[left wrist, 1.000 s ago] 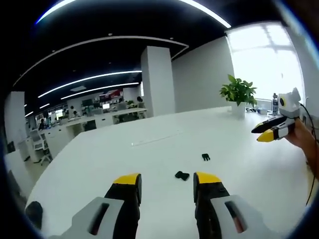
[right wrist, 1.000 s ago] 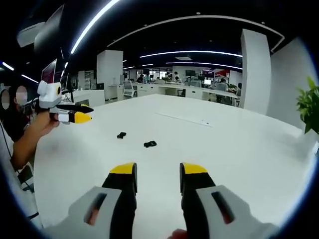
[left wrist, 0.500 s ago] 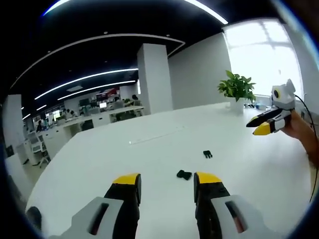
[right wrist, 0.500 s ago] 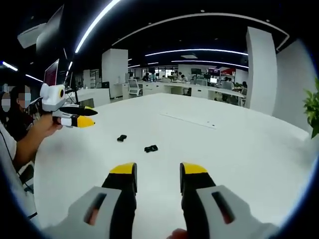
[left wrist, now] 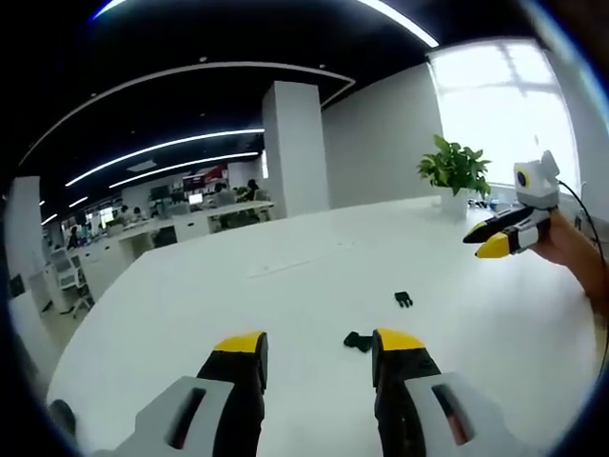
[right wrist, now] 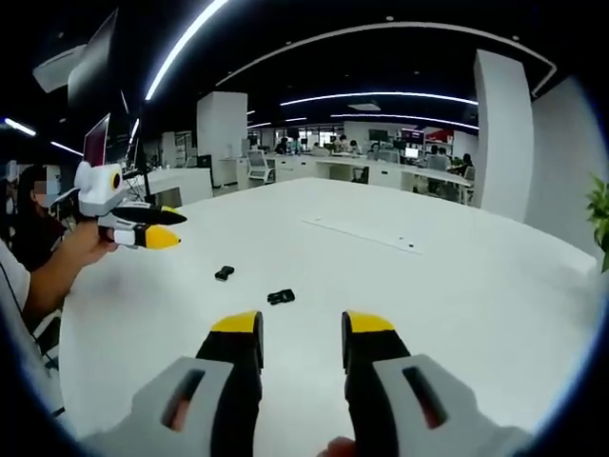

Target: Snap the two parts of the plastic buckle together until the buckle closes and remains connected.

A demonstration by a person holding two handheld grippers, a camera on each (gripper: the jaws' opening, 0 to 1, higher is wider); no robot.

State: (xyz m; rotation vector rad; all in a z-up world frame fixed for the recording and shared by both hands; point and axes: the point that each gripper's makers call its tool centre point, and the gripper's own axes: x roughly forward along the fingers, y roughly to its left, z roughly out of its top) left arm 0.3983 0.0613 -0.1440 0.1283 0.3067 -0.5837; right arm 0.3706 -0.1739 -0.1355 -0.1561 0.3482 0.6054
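Two small black buckle parts lie apart on the white table. In the left gripper view, one part sits just beyond my right-hand jaw tip, and the pronged part lies farther off to the right. My left gripper is open with nothing between its jaws. A hand holds the right gripper in the air at the right. In the right gripper view, both parts lie ahead and to the left. My right gripper is open and empty. The left gripper hovers at the left.
A potted plant stands at the table's far right edge near a bright window. A white pillar and rows of office desks lie beyond the table. A person's forearm reaches in from the left.
Both views have crept forward slightly, so the buckle parts sit lower and nearer the jaws. The parts themselves have not moved, and both grippers stay open.
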